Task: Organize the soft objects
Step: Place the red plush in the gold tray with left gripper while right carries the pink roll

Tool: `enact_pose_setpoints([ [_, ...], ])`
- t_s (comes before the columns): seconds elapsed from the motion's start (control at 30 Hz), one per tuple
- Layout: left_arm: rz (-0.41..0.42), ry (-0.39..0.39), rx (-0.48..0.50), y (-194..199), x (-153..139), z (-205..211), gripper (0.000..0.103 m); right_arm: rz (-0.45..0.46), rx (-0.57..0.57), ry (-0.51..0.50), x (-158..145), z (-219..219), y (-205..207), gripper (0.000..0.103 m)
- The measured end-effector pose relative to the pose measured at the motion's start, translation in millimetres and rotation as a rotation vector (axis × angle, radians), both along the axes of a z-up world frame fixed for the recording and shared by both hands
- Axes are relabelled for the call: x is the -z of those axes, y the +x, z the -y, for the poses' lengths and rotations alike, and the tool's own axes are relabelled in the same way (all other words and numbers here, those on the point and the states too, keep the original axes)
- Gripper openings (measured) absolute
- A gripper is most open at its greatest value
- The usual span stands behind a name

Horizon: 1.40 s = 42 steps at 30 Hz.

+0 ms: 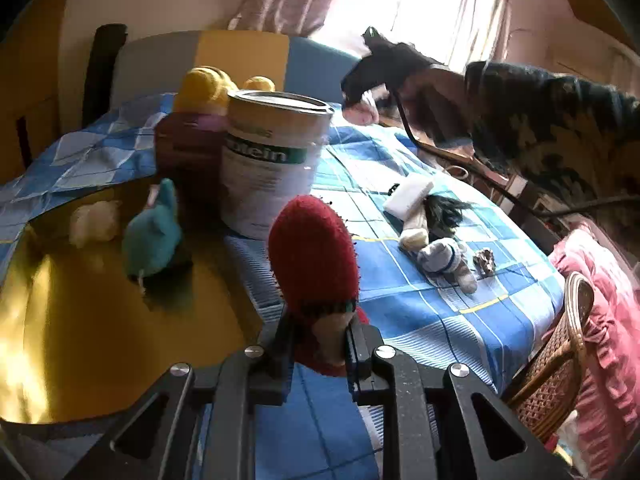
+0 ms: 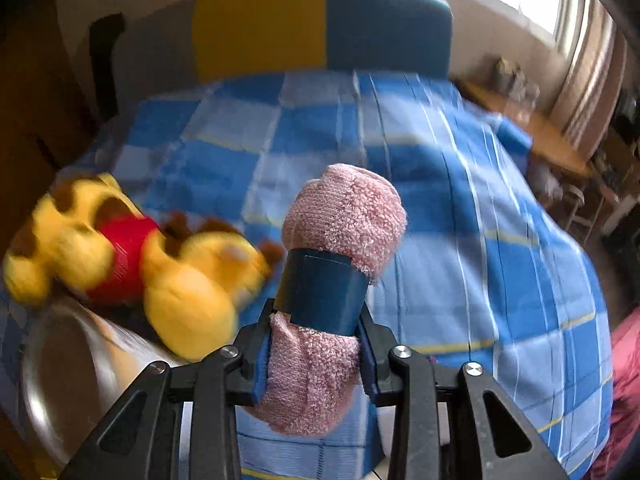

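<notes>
We had both hands loaded at this moment. Our left gripper (image 1: 318,344) was clenched on a red knitted sock (image 1: 314,268), the toe standing up above the pads and the cuff bunched between them — a firm pinch near the dark band. Ahead of it sat the golden tray (image 1: 92,320) with a teal soft toy (image 1: 154,236) and a small cream one (image 1: 94,222) already on it, and just behind stood the white protein can (image 1: 272,164) with a yellow-headed plush (image 1: 206,92) beside it. More rolled socks (image 1: 432,236) lay loose on the blue checked cloth (image 1: 420,312), well apart from the tray.

Our right gripper (image 2: 316,344) was grasping a rolled pink towel (image 2: 340,240) wrapped in a dark blue band (image 2: 322,292), the pads pressing below that band. The roll was held clear above the cloth, and a yellow plush in a red shirt (image 2: 120,248) lay at the left beside a metal can's rim (image 2: 44,360).

To do this carry well, we judged the grip should stay steady — soft terry and knit squash and slip, so no loosening until each piece was over its spot. The sock looked bound for the tray; we would keep it low past the can and lay it in bare space, not on the teal toy.
</notes>
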State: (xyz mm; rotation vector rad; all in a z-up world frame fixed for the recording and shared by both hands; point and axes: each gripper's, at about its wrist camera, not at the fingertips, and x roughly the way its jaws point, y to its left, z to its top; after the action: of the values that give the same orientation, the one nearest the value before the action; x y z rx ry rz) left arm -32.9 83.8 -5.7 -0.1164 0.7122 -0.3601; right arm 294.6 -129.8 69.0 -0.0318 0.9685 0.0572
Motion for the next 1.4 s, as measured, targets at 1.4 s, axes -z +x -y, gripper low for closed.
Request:
enact_pose_setpoints([
  [1.4, -0.213, -0.118, -0.503, 90.8, 7.0, -191.1, 0.022, -0.118, -0.740, 0.104, 92.7, -218.2, -221.9, 0.035],
])
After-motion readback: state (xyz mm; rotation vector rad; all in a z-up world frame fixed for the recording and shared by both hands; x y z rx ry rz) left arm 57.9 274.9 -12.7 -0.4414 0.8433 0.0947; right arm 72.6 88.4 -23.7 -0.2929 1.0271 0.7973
